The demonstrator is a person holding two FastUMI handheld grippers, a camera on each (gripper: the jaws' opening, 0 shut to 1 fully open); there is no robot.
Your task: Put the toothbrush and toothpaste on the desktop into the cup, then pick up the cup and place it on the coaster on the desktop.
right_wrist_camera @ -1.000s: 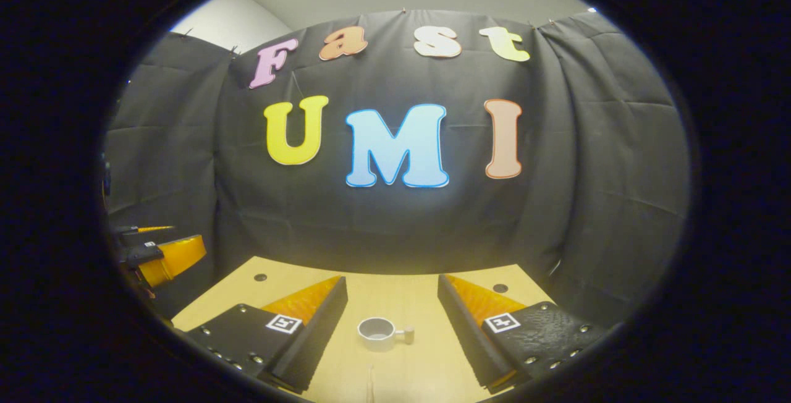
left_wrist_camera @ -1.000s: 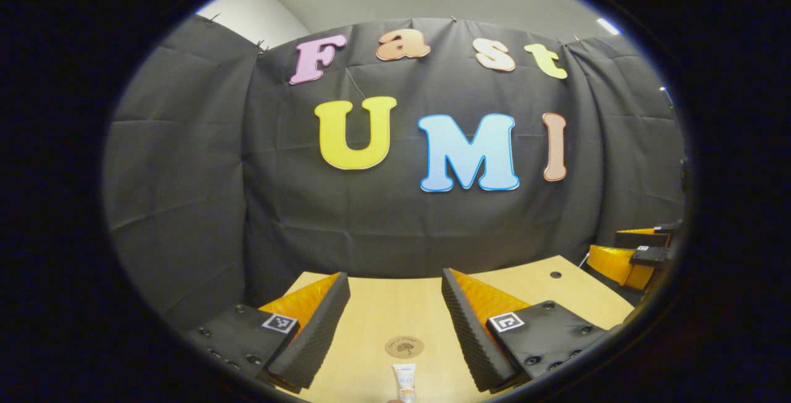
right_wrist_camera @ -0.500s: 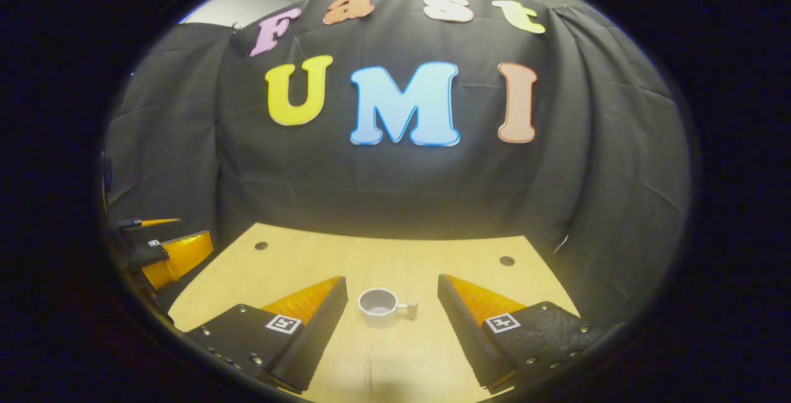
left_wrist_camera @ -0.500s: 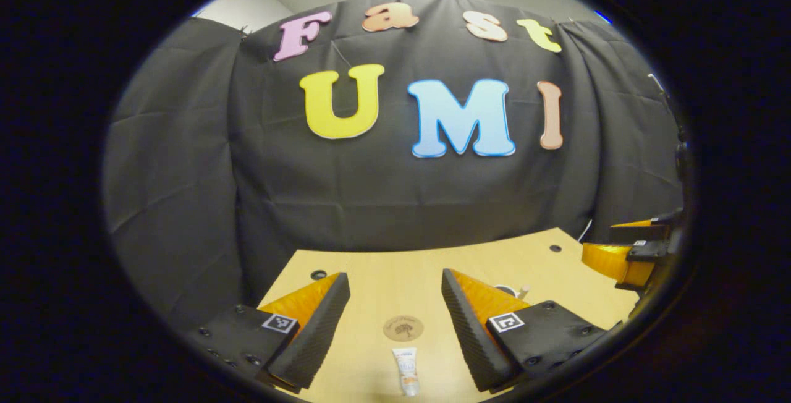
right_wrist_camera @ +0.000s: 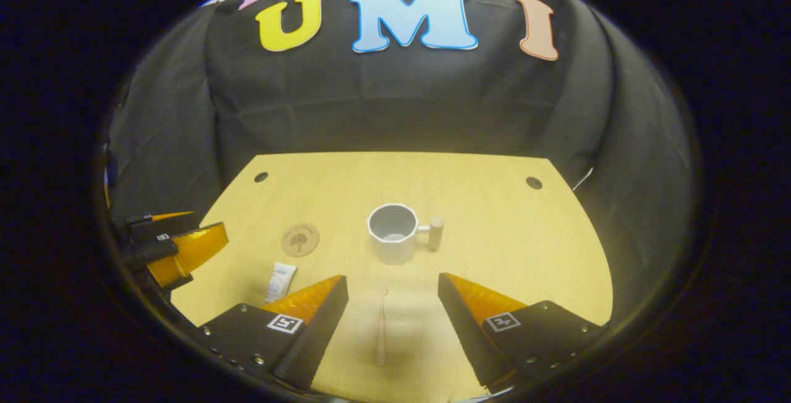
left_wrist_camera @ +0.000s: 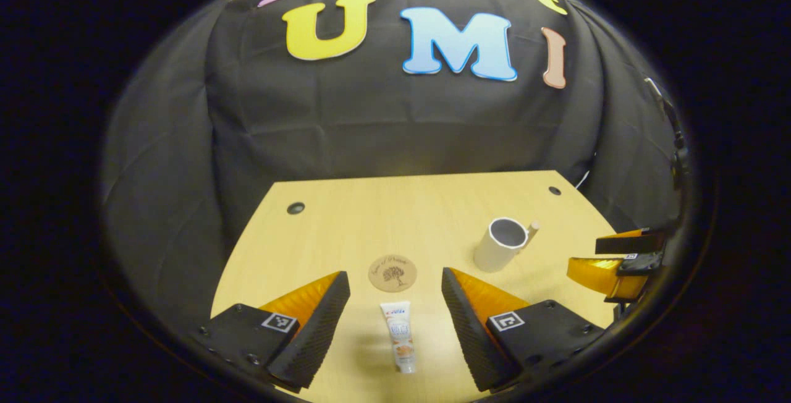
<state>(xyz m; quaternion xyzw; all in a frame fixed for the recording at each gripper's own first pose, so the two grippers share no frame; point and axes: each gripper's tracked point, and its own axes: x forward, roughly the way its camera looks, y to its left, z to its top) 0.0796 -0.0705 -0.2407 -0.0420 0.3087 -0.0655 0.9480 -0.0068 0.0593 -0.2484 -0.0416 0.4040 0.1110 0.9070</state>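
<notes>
Item: left gripper (left_wrist_camera: 395, 316). Fingers are spread wide; nothing is held. The toothpaste tube (left_wrist_camera: 400, 336) is seen flat on the desktop (left_wrist_camera: 346, 217), centred in the gap between the fingers and touched by neither. Its long axis is run straight ahead along the fingers, cap end toward the camera as far as can be judged through the lens distortion. The round coaster (left_wrist_camera: 392, 272) is placed just beyond the tube; the white cup (left_wrist_camera: 500, 243) is stood upright farther ahead and to the right.

Item: right gripper (right_wrist_camera: 392, 322). Fingers are likewise spread wide and empty. The toothbrush (right_wrist_camera: 381, 326) is laid between them, lengthwise with the fingers and clear of both. The cup is found directly ahead, handle to the right, and appears empty.

Relation noted: each tool is lined up over its own article, so the toothpaste is judged nearer the left, the toothbrush nearer the right. A descent and a closing across the short axis is judged to be called for.
</notes>
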